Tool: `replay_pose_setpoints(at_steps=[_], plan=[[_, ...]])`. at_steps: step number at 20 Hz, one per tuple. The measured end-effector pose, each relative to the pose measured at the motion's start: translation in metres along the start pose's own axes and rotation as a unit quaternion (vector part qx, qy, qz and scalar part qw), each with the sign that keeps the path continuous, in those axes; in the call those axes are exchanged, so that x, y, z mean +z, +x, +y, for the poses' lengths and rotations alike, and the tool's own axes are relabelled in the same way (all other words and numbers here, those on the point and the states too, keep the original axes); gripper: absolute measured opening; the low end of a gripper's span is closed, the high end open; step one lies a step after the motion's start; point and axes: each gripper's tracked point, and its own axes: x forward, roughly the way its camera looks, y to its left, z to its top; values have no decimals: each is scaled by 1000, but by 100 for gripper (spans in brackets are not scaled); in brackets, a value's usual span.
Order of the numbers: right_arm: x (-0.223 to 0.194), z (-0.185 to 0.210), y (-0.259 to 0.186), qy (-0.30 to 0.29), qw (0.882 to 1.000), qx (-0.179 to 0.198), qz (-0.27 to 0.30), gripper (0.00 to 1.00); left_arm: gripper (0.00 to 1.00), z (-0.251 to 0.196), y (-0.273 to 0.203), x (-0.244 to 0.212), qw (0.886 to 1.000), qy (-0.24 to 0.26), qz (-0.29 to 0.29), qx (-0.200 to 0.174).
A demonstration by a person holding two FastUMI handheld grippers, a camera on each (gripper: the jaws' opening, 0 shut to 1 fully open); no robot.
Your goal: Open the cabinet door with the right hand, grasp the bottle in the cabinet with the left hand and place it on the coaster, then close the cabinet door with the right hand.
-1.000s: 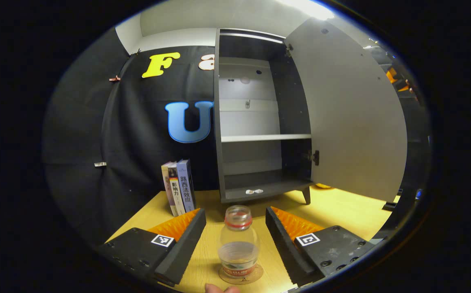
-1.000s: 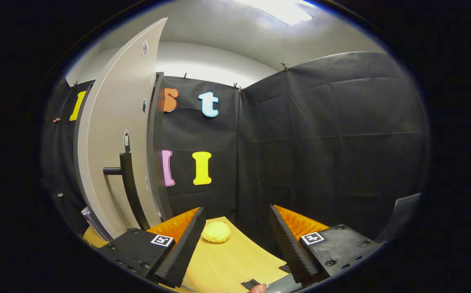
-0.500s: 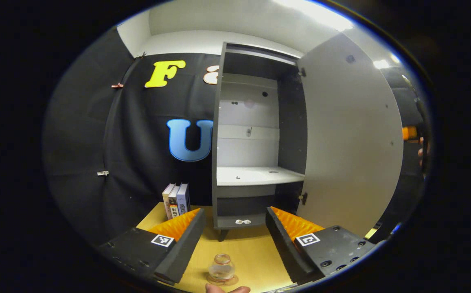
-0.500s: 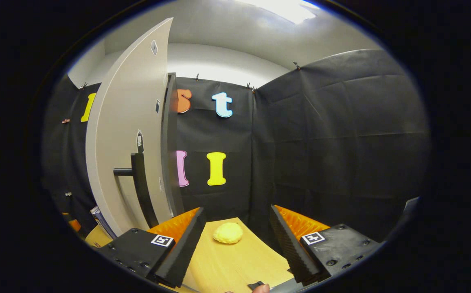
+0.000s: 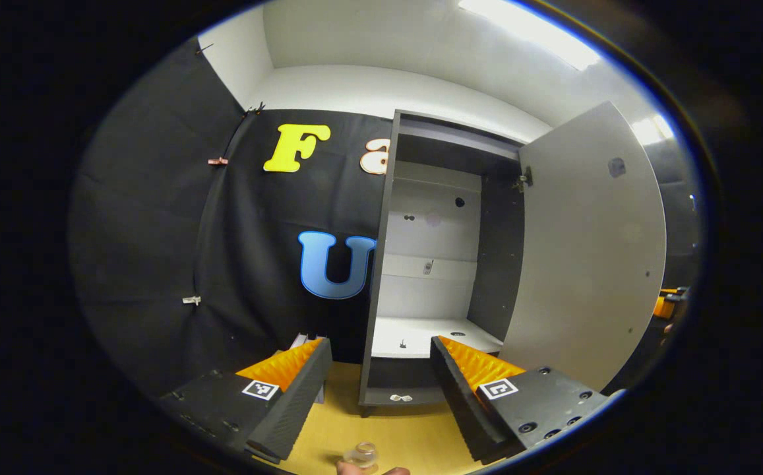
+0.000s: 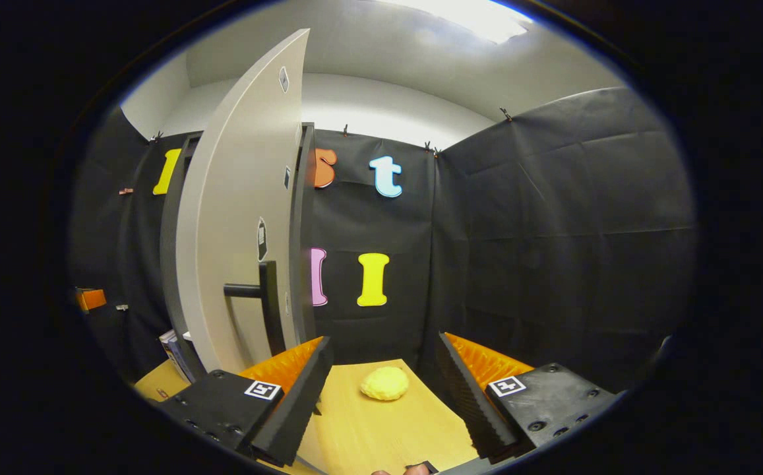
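Note:
In the left gripper view the dark cabinet (image 5: 381, 277) stands open, its pale door (image 5: 585, 264) swung out to the right. The clear bottle (image 5: 363, 454) stands on the wooden table at the bottom edge, below and apart from my open left gripper (image 5: 381, 359), which holds nothing. The coaster under the bottle is too cut off to make out. In the right gripper view the door (image 6: 243, 237) stands edge-on at the left, its dark bar handle (image 6: 264, 297) facing me. My right gripper (image 6: 384, 356) is open and empty, right of the handle and apart from it.
Several books (image 5: 302, 343) stand left of the cabinet, partly behind my left finger. A yellow lump (image 6: 385, 383) lies on the wooden table (image 6: 368, 429) ahead of the right gripper. Black cloth walls close in behind and to the right.
My left gripper has risen and pulled back from the bottle, which has slid to the bottom edge of its view. The right gripper has shifted left, bringing the door and handle nearer the centre.

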Motion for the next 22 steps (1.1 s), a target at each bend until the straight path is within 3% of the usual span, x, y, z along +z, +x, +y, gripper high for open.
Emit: replay_pose_setpoints(at_steps=[14, 22], plan=[[-5, 24, -9, 34, 999, 1, 11, 96, 95, 17, -13, -13, 999, 34, 15, -2], [-8, 82, -25, 47, 997, 52, 14, 97, 95, 15, -21, -13, 999, 48, 12, -11]])
